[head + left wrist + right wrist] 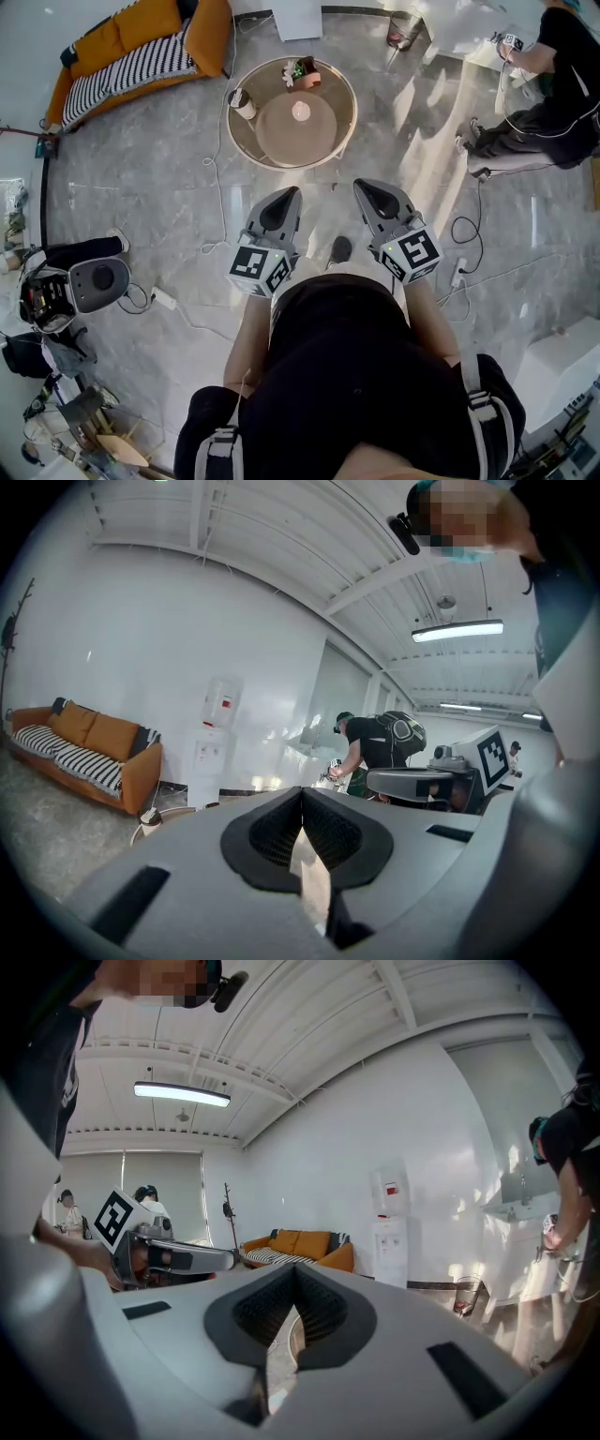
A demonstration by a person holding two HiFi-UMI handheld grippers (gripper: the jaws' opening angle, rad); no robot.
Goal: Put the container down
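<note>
Both grippers are held side by side above the grey floor, in front of the person's body. My left gripper [282, 198] is shut, its jaws meeting at the tip with nothing between them [302, 795]. My right gripper [372, 191] is also shut and empty [295, 1275]. Ahead of them stands a round low table [345, 92]. A small white container with a dark top [243, 103] stands at its left rim. A round tan disc [281, 133] with a pale object [301, 112] lies in the middle, and a potted plant [303, 72] is at the back.
An orange sofa [122, 42] with a striped blanket is at the far left. A seated person [553, 84] is at the upper right. Cables [211, 246] run over the floor near the grippers. A grey device [98, 281] and bags lie at the left, and a water dispenser [217, 731] is by the wall.
</note>
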